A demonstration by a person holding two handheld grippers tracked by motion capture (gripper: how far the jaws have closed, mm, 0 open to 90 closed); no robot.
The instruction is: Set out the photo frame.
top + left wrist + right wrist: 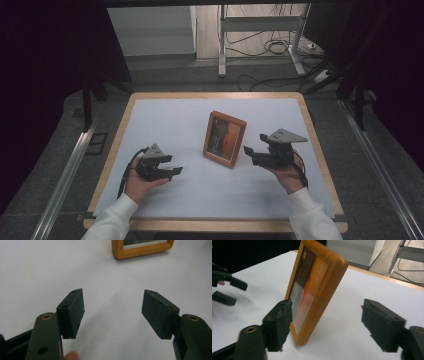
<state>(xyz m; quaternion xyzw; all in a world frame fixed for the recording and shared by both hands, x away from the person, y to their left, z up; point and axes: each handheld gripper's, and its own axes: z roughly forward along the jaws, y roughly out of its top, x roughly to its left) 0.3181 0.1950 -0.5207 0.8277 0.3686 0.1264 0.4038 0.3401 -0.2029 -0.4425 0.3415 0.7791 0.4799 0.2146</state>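
Note:
A wooden picture frame with an orange and dark picture stands upright in the middle of the white table top. My right gripper is open just right of the frame. In the right gripper view the frame's near edge lies between the spread jaws of the right gripper, close to the left pad and well apart from the right one. My left gripper rests open to the frame's left, holding nothing. In the left gripper view the left gripper points at bare table, with the frame's lower corner farther off.
The table has a wooden rim. Beyond its far edge are a metal stand and cables on the floor. Metal rails run along both sides. The left gripper also appears in the right gripper view.

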